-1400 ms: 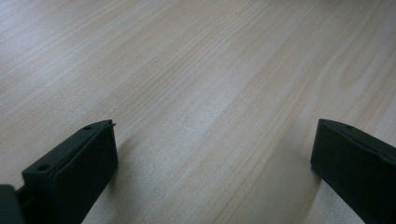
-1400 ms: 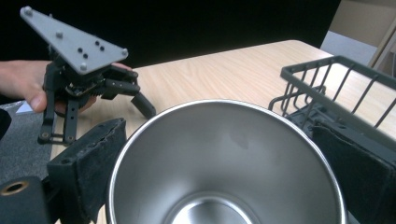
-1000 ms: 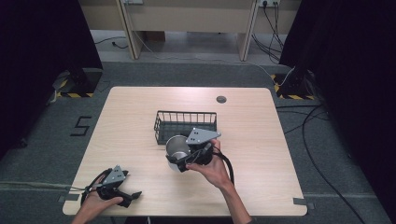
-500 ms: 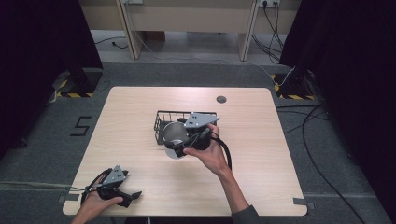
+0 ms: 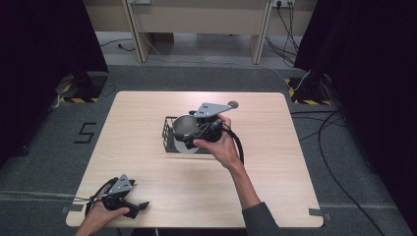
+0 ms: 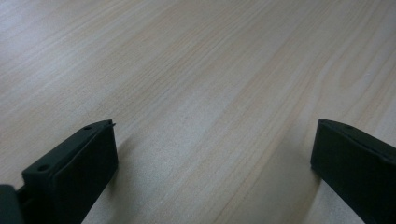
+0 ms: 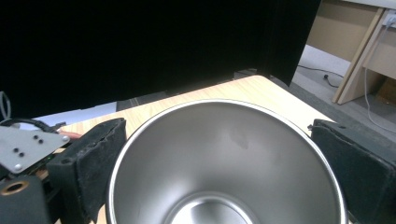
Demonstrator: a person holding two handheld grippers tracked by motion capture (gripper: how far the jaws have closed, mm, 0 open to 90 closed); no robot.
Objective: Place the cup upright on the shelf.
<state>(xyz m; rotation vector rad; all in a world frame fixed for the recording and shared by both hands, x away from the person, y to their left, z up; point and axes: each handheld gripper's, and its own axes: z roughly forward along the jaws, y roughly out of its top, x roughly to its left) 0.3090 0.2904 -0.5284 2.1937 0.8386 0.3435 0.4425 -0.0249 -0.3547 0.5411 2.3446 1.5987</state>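
A steel bowl (image 5: pixel 185 127) hangs tilted over the black wire basket (image 5: pixel 168 143) at the middle of the table, with my right gripper (image 5: pixel 191 132) shut on it. In the right gripper view the bowl (image 7: pixel 224 163) opens towards the camera, and a black pad (image 7: pixel 93 158) presses on each side of its rim. My left gripper (image 5: pixel 137 207) rests near the table's front left corner in a person's hand. Its jaws stand wide apart over bare wood in the left gripper view, so the left gripper (image 6: pixel 212 144) is open with nothing between them.
A small dark round disc (image 5: pixel 233 103) lies on the table (image 5: pixel 305 162) beyond the basket. Bare wood stretches to the left and right of the basket. Cables (image 5: pixel 339 123) run over the floor to the right of the table.
My right gripper has carried the bowl up and away from the person, from in front of the basket to over it. The left gripper has stayed where it was.
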